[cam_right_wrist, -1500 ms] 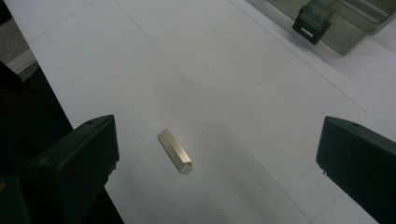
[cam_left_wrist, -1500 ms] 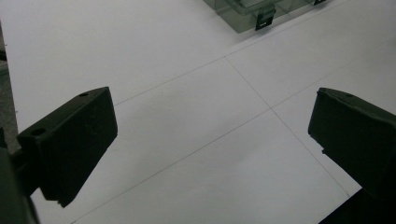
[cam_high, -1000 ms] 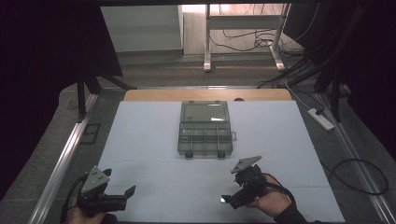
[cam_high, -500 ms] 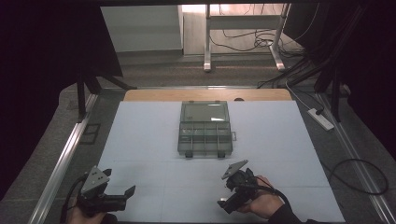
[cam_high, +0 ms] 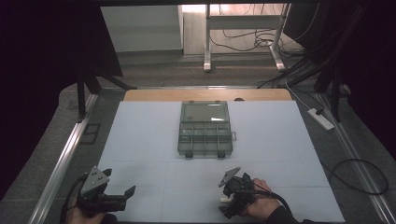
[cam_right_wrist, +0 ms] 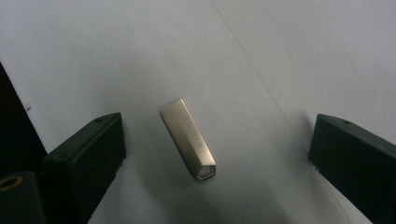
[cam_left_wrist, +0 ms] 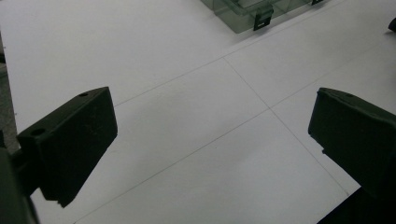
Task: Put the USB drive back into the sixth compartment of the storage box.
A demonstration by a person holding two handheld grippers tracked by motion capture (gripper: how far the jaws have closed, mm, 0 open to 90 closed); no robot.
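Right gripper [cam_right_wrist: 212, 154] hovered released over the metal USB stick [cam_right_wrist: 188, 138] — its jaws, just narrowing, needed squaring across the stick's slim sides — left gripper [cam_left_wrist: 210, 149] released.

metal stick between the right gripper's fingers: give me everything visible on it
The metal stick is a small, flat, brushed silver-gold bar, like a USB drive. One end is square; the other tapers to a small open loop. Faint lettering runs along its face, too blurred to read. It lies flat on the white table, diagonal, apart from both fingers.
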